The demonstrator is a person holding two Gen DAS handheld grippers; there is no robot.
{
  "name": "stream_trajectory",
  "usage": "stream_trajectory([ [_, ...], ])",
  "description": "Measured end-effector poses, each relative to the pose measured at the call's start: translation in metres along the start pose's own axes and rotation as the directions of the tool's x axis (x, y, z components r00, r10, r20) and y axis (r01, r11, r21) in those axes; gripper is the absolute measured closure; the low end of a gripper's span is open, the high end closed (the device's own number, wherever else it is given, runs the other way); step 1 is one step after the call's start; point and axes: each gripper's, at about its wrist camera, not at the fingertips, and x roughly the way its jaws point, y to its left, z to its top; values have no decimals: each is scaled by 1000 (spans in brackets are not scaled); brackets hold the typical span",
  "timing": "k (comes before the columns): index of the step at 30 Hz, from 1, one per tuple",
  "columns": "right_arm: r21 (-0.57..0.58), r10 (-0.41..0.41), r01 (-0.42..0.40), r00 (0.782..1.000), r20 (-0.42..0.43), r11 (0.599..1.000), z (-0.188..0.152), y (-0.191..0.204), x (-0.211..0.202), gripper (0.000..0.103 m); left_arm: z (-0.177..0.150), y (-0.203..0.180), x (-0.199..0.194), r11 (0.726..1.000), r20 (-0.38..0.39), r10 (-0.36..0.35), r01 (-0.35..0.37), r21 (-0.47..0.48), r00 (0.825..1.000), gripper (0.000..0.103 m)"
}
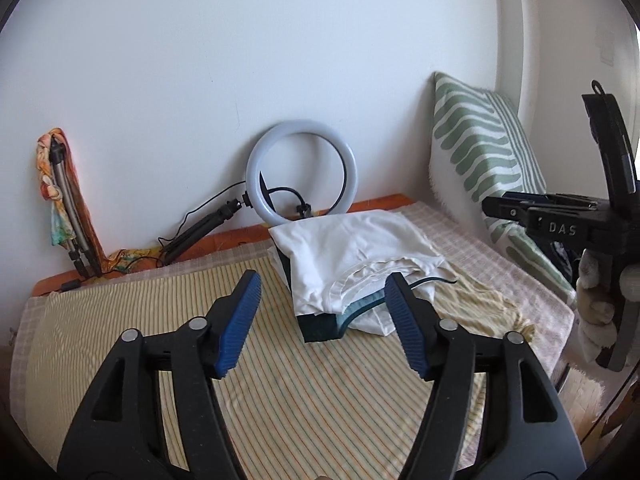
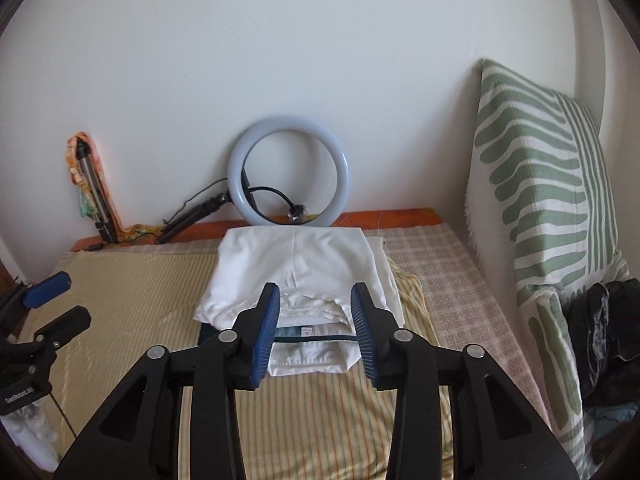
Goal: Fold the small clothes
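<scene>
The white garment (image 2: 296, 268) is covering most of the dark green piece (image 1: 320, 326) beneath it, leaving only an edge showing. The right gripper (image 1: 520, 210) is being cut off by the left wrist view's right edge, so its jaws cannot be read there. The dark clothes (image 2: 604, 336) beside the striped pillow (image 2: 536, 184) are running out of frame.

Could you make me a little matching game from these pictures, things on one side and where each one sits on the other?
Things:
1. ring light
2. white folded garment
3. green striped cushion
4. dark teal garment

Places:
a. on top of the pile
b. propped at the right wall
c. leaning on the back wall
d. under the white clothes

Pairs: 1-c, 2-a, 3-b, 4-d
</scene>
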Motion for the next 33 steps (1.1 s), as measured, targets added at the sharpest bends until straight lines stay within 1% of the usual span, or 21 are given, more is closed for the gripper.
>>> stream_trajectory([
  [1, 1, -8, 8, 1000, 10, 1000, -2, 2, -6, 55, -2, -1, -6, 1000, 7, -2, 2, -6, 1000, 26],
  [2, 9, -19, 19, 999, 26, 1000, -4, 3, -14, 48, -4, -3, -12, 1000, 13, -6, 6, -12, 1000, 23],
  [3, 17, -23, 22, 999, 39, 1000, -6, 5, -21, 42, -7, -4, -18, 1000, 19, -7, 8, -16, 1000, 22],
  [5, 33, -26, 24, 998, 64, 999, -9, 8, -34, 37, -11, -8, -27, 1000, 23, -3, 3, -14, 1000, 17],
  [6, 35, -31, 29, 997, 71, 999, -11, 10, -39, 36, -14, -10, -31, 1000, 24, -2, 3, -14, 1000, 15],
  [8, 28, -51, 49, 995, 85, 998, -14, 15, -51, 36, -19, -11, -38, 1000, 27, -1, 2, -27, 1000, 6],
  [11, 25, -71, 69, 990, 118, 997, -18, 21, -65, 21, -25, -13, -49, 999, 53, 8, -5, -49, 999, 1],
  [13, 23, -93, 91, 985, 148, 996, -21, 25, -74, 21, -27, -16, -54, 999, 66, 22, -19, -38, 998, 1],
  [16, 14, -100, 100, 983, 156, 995, -24, 29, -79, 21, -31, -20, -58, 999, 68, 47, -47, -10, 997, 0],
  [19, 23, -91, 88, 983, 157, 996, -27, 30, -84, 21, -35, -22, -58, 999, 44, 48, -48, 4, 998, 0],
  [22, 41, -100, 94, 979, 179, 995, -31, 31, -90, 20, -39, -23, -58, 998, 34, 55, -55, 6, 998, 0],
  [26, 49, -118, 110, 971, 206, 993, -35, 33, -96, 15, -40, -21, -62, 998, 49, 61, -60, -17, 997, 0],
  [28, 54, -122, 113, 970, 209, 992, -37, 33, -98, 15, -40, -18, -64, 998, 51, 53, -51, -35, 997, 0],
  [30, 62, -120, 109, 970, 212, 992, -38, 33, -99, 15, -40, -16, -63, 997, 47, 59, -57, -48, 997, 0],
  [33, 73, -123, 109, 968, 220, 991, -40, 32, -99, 15, -41, -16, -63, 997, 43, 72, -70, -44, 997, 0],
])
